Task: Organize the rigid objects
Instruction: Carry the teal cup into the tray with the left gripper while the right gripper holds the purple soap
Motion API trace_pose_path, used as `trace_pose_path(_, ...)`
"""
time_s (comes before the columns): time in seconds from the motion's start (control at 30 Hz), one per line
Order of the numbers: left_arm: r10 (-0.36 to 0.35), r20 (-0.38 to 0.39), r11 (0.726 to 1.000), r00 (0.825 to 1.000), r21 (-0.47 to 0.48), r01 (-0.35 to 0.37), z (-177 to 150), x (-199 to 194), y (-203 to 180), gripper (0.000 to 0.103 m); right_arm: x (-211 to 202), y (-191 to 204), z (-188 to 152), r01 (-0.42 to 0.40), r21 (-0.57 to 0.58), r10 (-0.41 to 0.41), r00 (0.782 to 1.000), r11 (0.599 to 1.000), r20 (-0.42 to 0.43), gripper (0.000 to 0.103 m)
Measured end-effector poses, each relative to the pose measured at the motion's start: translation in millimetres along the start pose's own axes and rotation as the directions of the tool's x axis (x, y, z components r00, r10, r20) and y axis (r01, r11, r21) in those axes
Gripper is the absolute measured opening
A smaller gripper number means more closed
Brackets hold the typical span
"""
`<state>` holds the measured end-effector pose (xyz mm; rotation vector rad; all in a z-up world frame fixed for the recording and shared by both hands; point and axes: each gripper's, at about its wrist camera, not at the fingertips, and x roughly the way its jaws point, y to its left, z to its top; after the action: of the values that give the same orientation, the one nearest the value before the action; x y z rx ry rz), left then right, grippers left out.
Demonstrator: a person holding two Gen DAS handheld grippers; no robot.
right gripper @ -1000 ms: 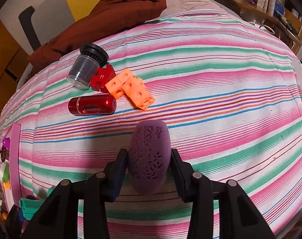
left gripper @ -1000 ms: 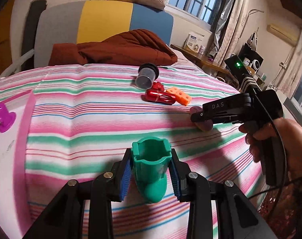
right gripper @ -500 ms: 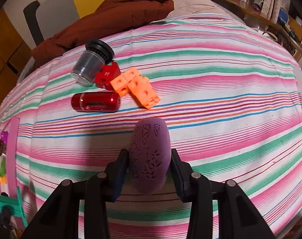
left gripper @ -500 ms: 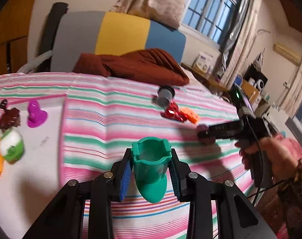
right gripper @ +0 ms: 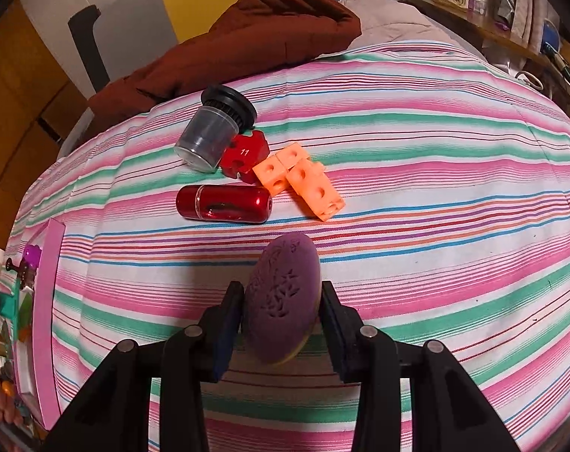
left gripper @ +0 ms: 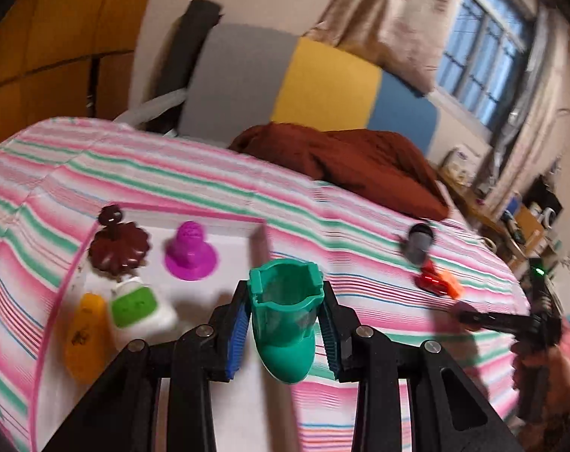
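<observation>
Left wrist view: no writing can be read on anything here. The left gripper [left gripper: 283, 333] pinches a green cup-like piece [left gripper: 285, 316] between its blue pads, one pad against each side. The piece stands with its open, notched mouth up and tipped away from the camera, its rounded closed end hanging below the fingers, so its long axis runs roughly upright in the picture. It hangs over the near right edge of a white tray with a pink rim [left gripper: 194, 211] lying on the striped bedcover [left gripper: 322, 203]. On the tray sit a dark brown flower-shaped piece [left gripper: 117, 250], a magenta cone piece [left gripper: 190, 252], a green-and-white piece [left gripper: 140, 309] and an orange piece [left gripper: 85, 335]. Far right, blurred, a person's hand [left gripper: 548, 373] grips the handle of the right gripper [left gripper: 469, 314], which reaches leftward over the bedcover.

Right wrist view: a red block [right gripper: 243, 156] bears a white "11". The right gripper's fingers clamp a purple oval piece [right gripper: 281, 301] with cut-out patterns and a yellowish underside; its long axis points away from the camera and slightly right, low over the bedcover. Beyond it lie a red metallic capsule [right gripper: 224, 203] on its side, orange cube blocks [right gripper: 300, 182], and a clear jar with a black lid [right gripper: 213, 132] tipped over, touching the red block. A brown quilted jacket [right gripper: 247, 41] lies behind.
</observation>
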<state>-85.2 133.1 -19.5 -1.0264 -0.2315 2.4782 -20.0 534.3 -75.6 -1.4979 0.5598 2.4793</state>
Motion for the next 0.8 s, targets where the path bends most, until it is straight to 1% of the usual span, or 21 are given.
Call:
trace_pose_path(0.03, 0.016, -0.02, 1.0, 1.0, -0.012, -0.016, 3.2, 6.5, 5.6, 0.035, 0.6, 0.8, 1.2, 0.0, -0.001, 0.0, 1.0, 1.0, 0.0, 0.04)
trace_pose_path(0.1, 0.024, -0.069, 0.999, 0.997, -0.032, -0.027, 7.2, 18.2, 13.5, 0.035, 1.4, 2.0, 1.5, 0.0, -0.003, 0.0, 1.0, 1.0, 0.001, 0.04)
trace_pose_path(0.2, 0.044, -0.122, 0.996, 0.992, -0.071, -0.053, 13.8, 34.9, 21.9, 0.035, 1.9, 1.8, 1.5, -0.001, -0.002, 0.001, 1.0, 1.0, -0.001, 0.04)
trace_pose_path(0.37, 0.087, -0.153, 0.994, 0.984, -0.057, -0.096, 19.3, 51.6, 22.3, 0.035, 1.4, 0.4, 1.5, -0.005, 0.006, 0.005, 1.0, 1.0, 0.002, 0.04)
trace_pose_path(0.43, 0.098, -0.143, 0.993, 0.985, -0.055, -0.107, 20.0, 52.8, 22.4, 0.035, 1.7, -0.1, 1.9, -0.006, 0.008, 0.006, 1.0, 1.0, 0.001, 0.04)
trace_pose_path(0.5, 0.135, -0.139, 0.989, 0.981, -0.041, -0.141, 21.1, 55.9, 23.8, 0.036, 1.9, -0.1, 2.2, -0.005, 0.007, 0.005, 1.0, 1.0, 0.001, 0.04)
trace_pose_path(0.57, 0.146, -0.131, 0.987, 0.98, -0.042, -0.153, 21.1, 56.5, 25.7, 0.043, 2.2, -0.3, 2.8, -0.005, 0.008, 0.005, 1.0, 1.0, 0.002, 0.04)
trace_pose_path(0.63, 0.148, -0.117, 0.987, 0.982, -0.045, -0.154, 20.6, 53.4, 27.1, 0.064, 2.7, -0.6, 3.2, -0.004, 0.009, 0.004, 1.0, 1.0, 0.001, 0.04)
trace_pose_path(0.7, 0.156, -0.095, 0.985, 0.983, -0.054, -0.162, 18.9, 47.0, 28.8, 0.07, 2.9, -0.7, 3.7, -0.003, 0.01, 0.003, 1.0, 1.0, 0.001, 0.04)
trace_pose_path(0.8, 0.135, -0.066, 0.987, 0.989, -0.075, -0.14, 13.6, 33.8, 30.0, 0.072, 3.2, -0.7, 3.6, -0.004, 0.01, 0.004, 1.0, 1.0, 0.001, 0.04)
